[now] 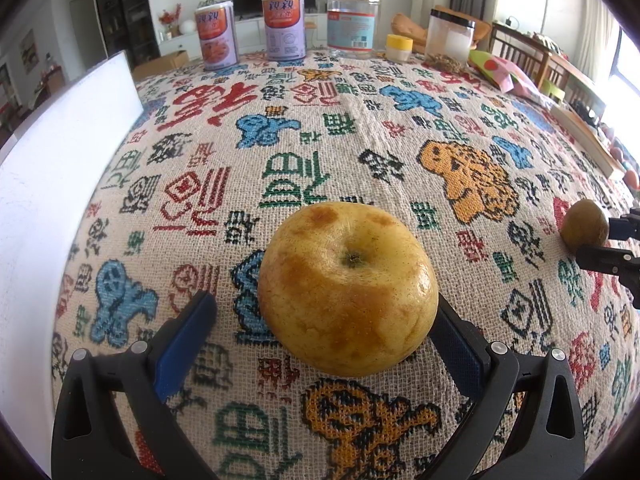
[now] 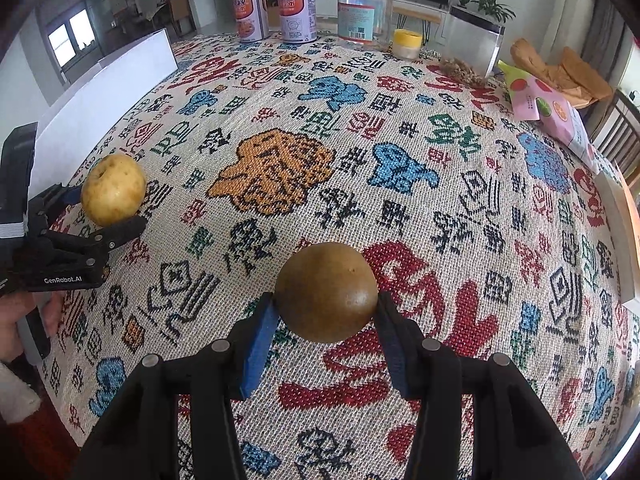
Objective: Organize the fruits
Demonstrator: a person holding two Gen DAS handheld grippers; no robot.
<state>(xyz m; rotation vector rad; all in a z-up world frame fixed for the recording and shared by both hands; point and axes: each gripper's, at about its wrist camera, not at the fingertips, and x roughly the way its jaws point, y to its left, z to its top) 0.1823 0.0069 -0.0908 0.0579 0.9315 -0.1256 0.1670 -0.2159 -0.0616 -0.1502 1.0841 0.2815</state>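
Closest to me, the right gripper (image 2: 326, 312) has its blue pads pressed against both sides of a small brown round fruit (image 2: 326, 292), which sits low over the patterned tablecloth (image 2: 400, 128); I judge it gripped, ready to be carried off. Beside it, the left gripper (image 1: 324, 316) straddles a bruised yellow apple (image 1: 347, 288) resting on the cloth: one pad touches the apple, the other stands clear, so the jaws are open around it. Its black body reads "GenRobot.AI" in the right wrist view. Both fruits lie apart on the open cloth, presumably awaiting grouping. Farther back stand two purple cans (image 1: 284, 26) bearing large Chinese characters, a clear jar (image 1: 352, 24) with a barcode label, and a small yellow-lidded pot (image 1: 399, 47).
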